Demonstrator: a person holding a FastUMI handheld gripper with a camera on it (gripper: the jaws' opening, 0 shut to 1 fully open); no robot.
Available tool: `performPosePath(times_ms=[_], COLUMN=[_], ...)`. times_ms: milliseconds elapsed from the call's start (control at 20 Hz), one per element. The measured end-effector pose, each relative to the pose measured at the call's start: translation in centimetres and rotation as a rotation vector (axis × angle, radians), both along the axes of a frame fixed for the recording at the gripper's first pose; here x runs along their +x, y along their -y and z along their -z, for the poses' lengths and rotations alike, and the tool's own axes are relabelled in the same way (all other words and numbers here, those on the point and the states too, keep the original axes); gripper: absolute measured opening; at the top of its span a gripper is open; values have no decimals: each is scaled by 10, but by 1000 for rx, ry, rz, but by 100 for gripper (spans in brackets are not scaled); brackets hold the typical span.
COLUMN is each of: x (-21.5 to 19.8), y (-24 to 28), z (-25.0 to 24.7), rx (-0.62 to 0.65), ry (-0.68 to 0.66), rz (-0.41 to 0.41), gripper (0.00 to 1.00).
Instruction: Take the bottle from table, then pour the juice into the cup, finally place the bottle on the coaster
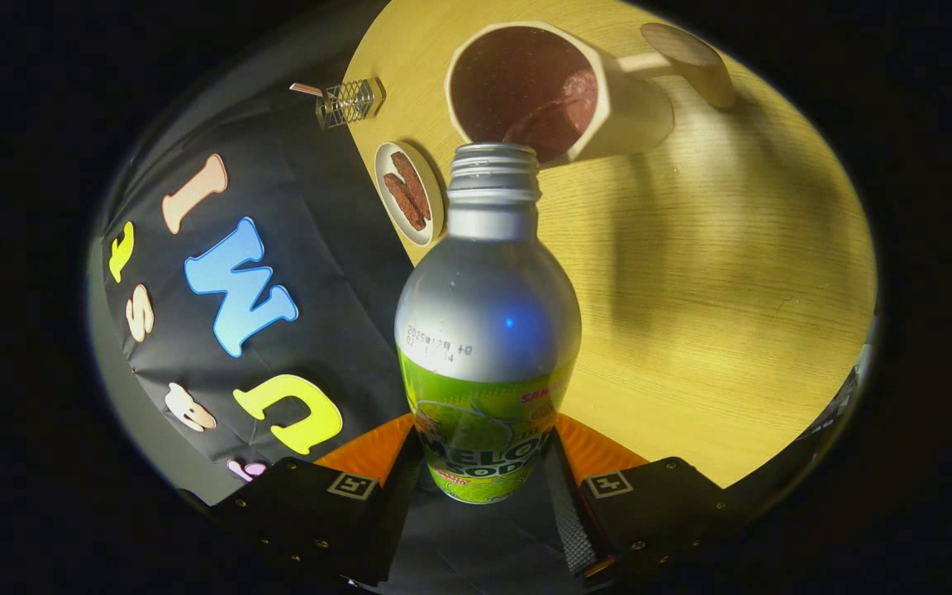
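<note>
The melon soda bottle [488, 330] is clamped between both fingers of the claw [488, 463], uncapped, its open mouth held at the rim of the white cup [559, 91] just beyond. A small snack plate [408, 194] is seen alongside on the desk [732, 289].

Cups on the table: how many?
1. The cup lies beyond the fingers, just past the open mouth of the bottle that the gripper clamps. Others could sit hidden behind the bottle.
</note>
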State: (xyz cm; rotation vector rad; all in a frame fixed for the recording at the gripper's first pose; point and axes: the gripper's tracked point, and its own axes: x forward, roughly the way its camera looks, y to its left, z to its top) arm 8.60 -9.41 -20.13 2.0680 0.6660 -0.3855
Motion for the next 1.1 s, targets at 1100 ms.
performPosePath(times_ms=[1100], x=[6], y=[5], z=[-14], rx=[136], ry=[-29], rz=[53], gripper=[76])
